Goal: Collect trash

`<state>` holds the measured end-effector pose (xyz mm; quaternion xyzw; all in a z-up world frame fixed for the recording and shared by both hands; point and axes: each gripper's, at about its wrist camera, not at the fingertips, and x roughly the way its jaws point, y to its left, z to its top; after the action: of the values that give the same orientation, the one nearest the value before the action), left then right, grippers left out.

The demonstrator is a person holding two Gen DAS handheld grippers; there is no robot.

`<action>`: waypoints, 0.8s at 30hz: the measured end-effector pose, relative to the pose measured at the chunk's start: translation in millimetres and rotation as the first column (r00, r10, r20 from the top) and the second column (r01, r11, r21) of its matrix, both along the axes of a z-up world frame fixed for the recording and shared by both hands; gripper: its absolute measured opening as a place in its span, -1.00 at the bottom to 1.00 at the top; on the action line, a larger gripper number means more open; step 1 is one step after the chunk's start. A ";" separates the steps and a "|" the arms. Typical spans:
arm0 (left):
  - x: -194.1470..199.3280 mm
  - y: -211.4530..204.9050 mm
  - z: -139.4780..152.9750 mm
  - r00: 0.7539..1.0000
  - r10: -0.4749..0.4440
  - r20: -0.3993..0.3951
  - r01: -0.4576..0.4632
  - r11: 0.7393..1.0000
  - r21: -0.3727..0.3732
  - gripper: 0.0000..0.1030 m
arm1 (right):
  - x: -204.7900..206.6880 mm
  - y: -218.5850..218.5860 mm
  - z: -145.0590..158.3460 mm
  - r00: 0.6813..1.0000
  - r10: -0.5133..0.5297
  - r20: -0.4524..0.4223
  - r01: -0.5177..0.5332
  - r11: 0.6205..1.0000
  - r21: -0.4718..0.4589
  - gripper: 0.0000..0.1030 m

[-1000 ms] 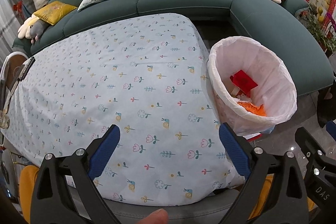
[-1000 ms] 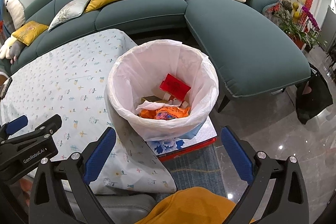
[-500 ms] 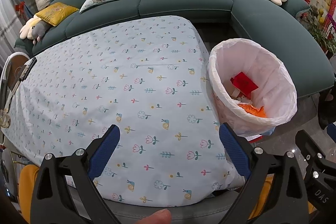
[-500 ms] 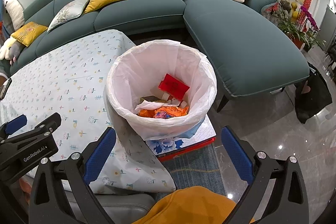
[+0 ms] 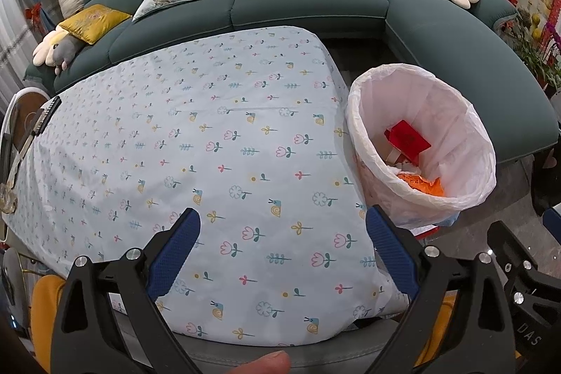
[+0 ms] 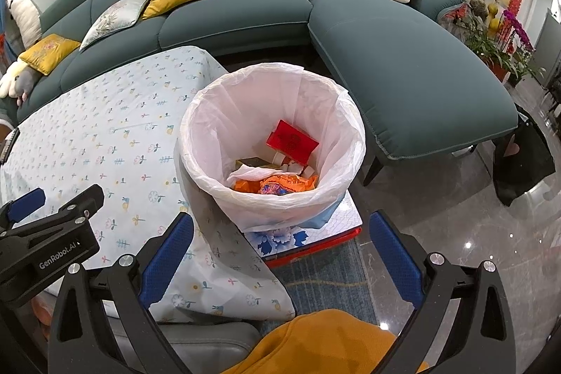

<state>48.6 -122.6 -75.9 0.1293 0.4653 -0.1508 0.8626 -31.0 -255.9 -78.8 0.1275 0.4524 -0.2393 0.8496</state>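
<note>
While I hold both tools above the near edge of the table, my left gripper has its blue-padded fingers spread wide apart with nothing between them. Ahead of it and running off to its left lies the pale blue tablecloth printed with small flowers and snails, and far out at the left edge I see a dark remote-like bar, too small to identify for certain. Beyond the cloth curves the dark teal sectional sofa with yellow and grey cushions.

Just to the right of the left gripper's right finger, hard against the table's corner, stands the round bin lined with a white plastic bag. Looking through the right camera, that bin sits directly ahead of my right gripper, whose fingers also stand wide apart and empty. Inside the bin rest a red rectangular packet, a crumpled orange wrapper and some white paper scraps. The bin stands on a blue-and-white floral box with a red edge. Right of the gripper is glossy grey floor.
</note>
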 end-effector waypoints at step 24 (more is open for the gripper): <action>-1.6 -5.2 -3.1 1.000 0.010 0.007 -0.010 1.000 0.018 0.77 | 3.7 -2.3 -4.1 1.000 0.003 -0.002 -0.003 1.000 0.007 0.87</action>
<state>46.9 -127.7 -79.0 0.1354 0.4643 -0.1417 0.8637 -27.3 -258.2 -82.9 0.1297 0.4543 -0.2364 0.8490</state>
